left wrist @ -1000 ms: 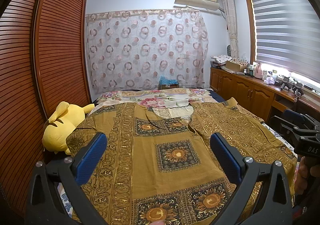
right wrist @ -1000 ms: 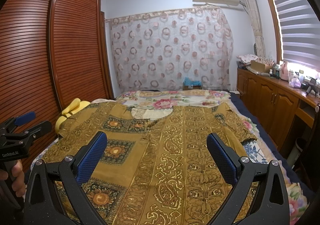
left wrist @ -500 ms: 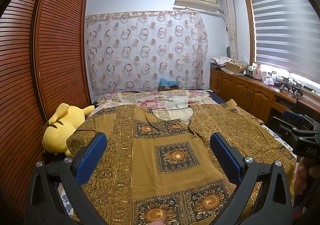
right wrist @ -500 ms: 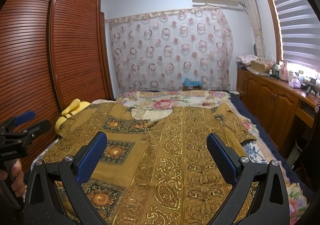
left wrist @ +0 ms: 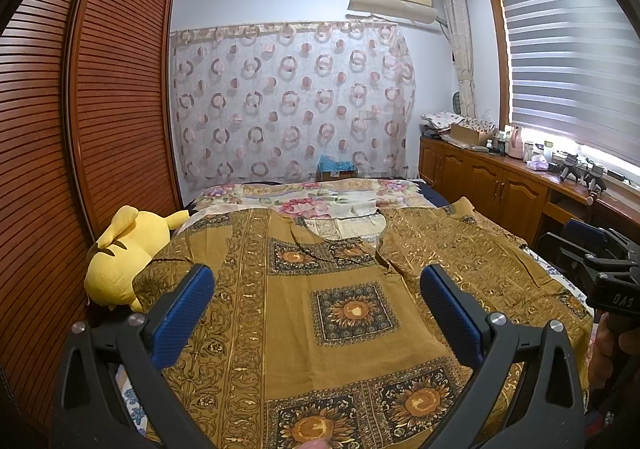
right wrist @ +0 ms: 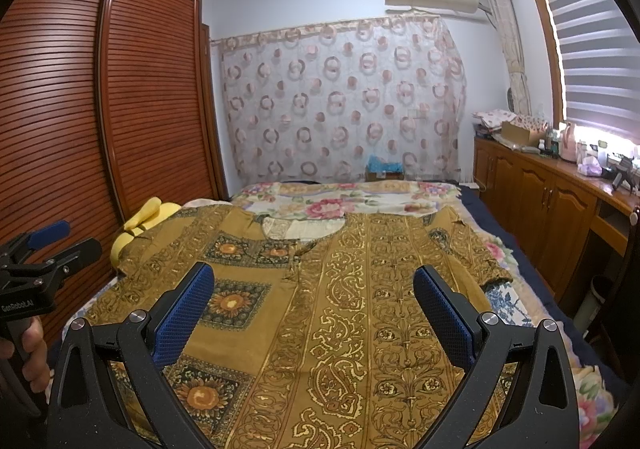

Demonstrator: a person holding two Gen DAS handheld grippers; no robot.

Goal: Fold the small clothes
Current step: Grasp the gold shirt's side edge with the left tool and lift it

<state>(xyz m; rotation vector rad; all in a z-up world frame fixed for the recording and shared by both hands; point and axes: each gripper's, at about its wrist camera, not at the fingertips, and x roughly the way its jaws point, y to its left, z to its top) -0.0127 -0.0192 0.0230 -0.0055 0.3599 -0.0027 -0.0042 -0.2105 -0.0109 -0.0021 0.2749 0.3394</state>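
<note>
Left gripper [left wrist: 316, 285]: held level above the near end of the bed [left wrist: 344, 197], pointing along it toward the curtain [left wrist: 288, 105]. Blue pads spread wide, nothing between them, touching nothing. In the right wrist view the same gripper shows at the left edge of the frame, gripped from below by a hand [right wrist: 30, 353]; its blue tips stand apart there too.

Right gripper [right wrist: 312, 283]: same pose, level over the near end of the bed, aimed at the curtain. Pads spread wide, empty, clear of the cloth. In the left wrist view it sits at the right edge, lower half of the frame, with a hand [left wrist: 604, 349] on its handle.

Task item: mustard-gold patterned garment [left wrist: 320, 313], laid flat and open on the bed, neckline toward the far end. It fills the centre and lower part of both frames. Sunflower squares run down the panel in the left wrist view; gold scrollwork bands run down the panel in the right wrist view. One sleeve lies out toward the lower right edge of the bed.

Under it: floral bedsheet [right wrist: 340, 201], visible past the neckline.

Other items: yellow plush toy [left wrist: 120, 253] at the left edge of the bed, against the slatted wooden wardrobe [left wrist: 80, 129]. Wooden counter [right wrist: 560, 185] along the right wall under the window, carrying small clutter; contents too small to identify.
</note>
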